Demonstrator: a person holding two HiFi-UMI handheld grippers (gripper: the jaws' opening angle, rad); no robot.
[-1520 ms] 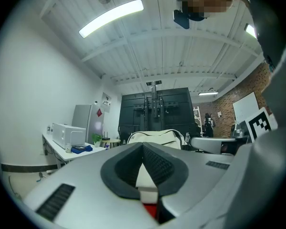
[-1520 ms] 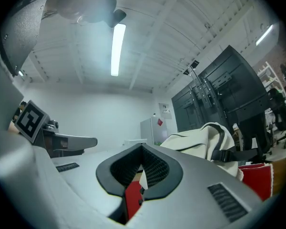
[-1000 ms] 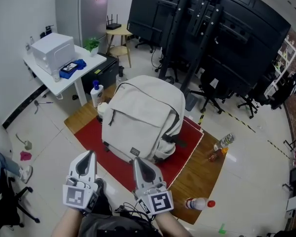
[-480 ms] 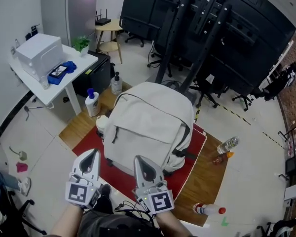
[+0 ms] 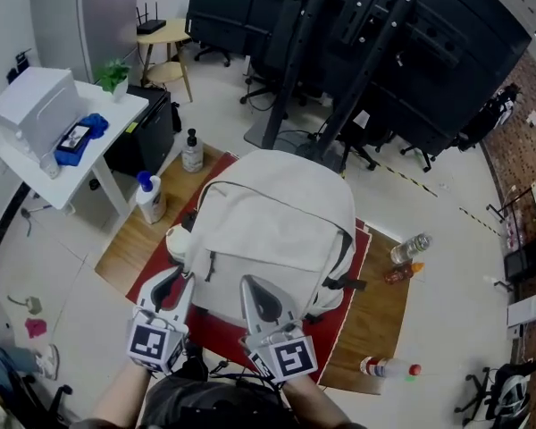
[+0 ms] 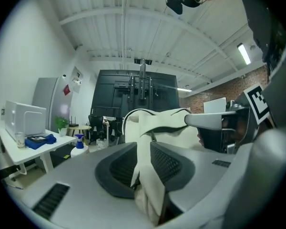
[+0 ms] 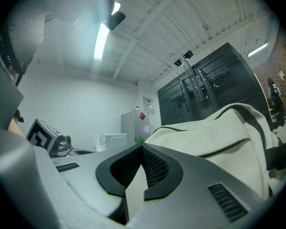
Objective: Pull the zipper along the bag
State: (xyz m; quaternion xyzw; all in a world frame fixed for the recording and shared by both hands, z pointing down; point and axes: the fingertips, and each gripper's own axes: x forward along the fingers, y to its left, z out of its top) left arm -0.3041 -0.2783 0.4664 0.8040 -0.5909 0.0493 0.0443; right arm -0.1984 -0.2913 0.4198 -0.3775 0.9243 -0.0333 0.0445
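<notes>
- Head view: office-type room with a pale floor (image 5: 62,266), a white desk (image 5: 36,164) off to the left and big dark panels (image 5: 429,52) on stands at the back. The cream bag (image 5: 277,231) stands on a red mat (image 5: 359,257) over a wooden board (image 5: 366,329). Both tongs are down at its near bottom edge, left tongs (image 5: 174,282) and right tongs (image 5: 250,284). The bag is soft and I see nothing bracing it. A tug on the zipper (image 5: 277,197) could drag or tip the whole thing, maybe towards the bottles (image 5: 409,250) on the floor to its right.
- Left gripper view: the left tongs (image 6: 143,146) are opening, with a fold of cream fabric (image 6: 148,175) hanging between the jaws, not squeezed as far as I can see. If that fold was meant to steady the bag (image 6: 157,123), it slips free. If the jaws close there again, they get cloth and no zipper pull. I can't pick out a pull for sure here.
- Right gripper view: the right tongs (image 7: 142,148) are shut tip to tip, with the bag (image 7: 219,132) just beside them. A cream sliver (image 7: 135,187) shows in the gap behind the tips, and I can't tell whether it's pinched cloth or the bag seen through. Shut like that they can't take the pull, and poking in could just shove the bag.
</notes>
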